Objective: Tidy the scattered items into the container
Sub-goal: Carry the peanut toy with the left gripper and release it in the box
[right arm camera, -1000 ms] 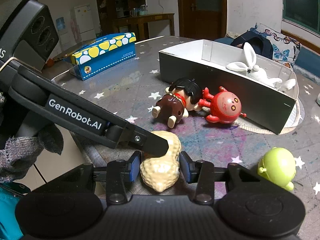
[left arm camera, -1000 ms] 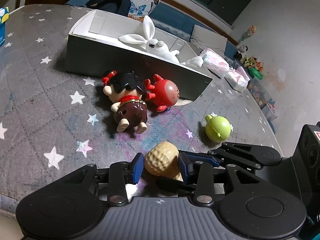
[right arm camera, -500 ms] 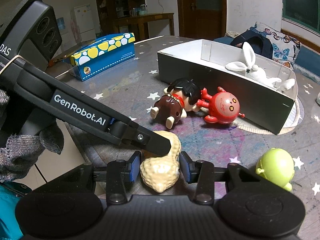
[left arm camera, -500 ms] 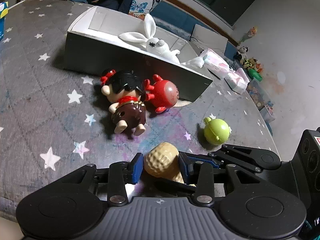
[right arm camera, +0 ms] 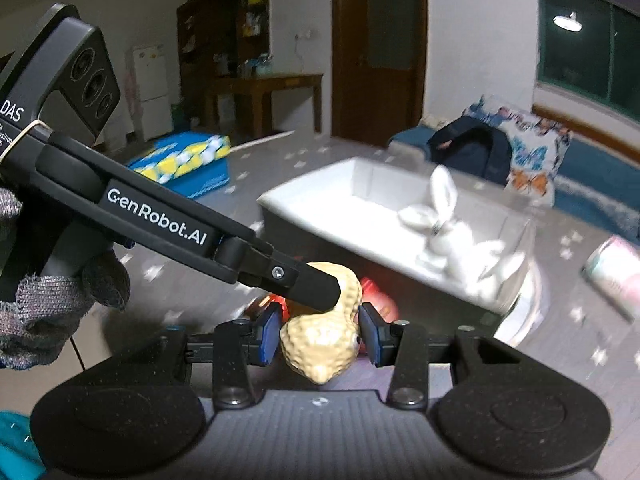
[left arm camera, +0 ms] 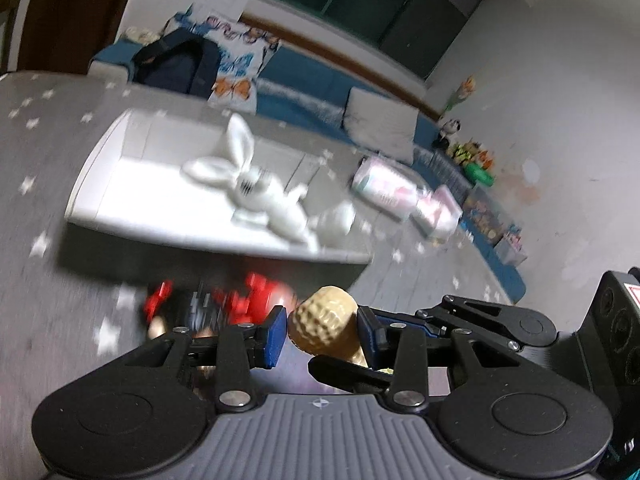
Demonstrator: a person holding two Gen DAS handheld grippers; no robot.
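Both tools pinch the peanut toy [right arm camera: 320, 344], lengthwise toward the box [right arm camera: 320, 208].

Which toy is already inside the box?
The white plush rabbit with long ears is the one. It lies inside the white cardboard box, while the red round toy sits on the table outside, and the tan bumpy peanut toy is held up by both tools.

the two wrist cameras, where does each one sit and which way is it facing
Left wrist: sits on the left gripper, looking past the tan bumpy peanut-shaped toy between its blue pads, toward the white rectangular box and the blue sofa; the right gripper's fingers cross in from the right.
Right wrist: sits on the right gripper, facing the box and the brown door; the left gripper's finger and a grey-gloved hand show at left.
Shared: peanut toy, box, white plush rabbit.
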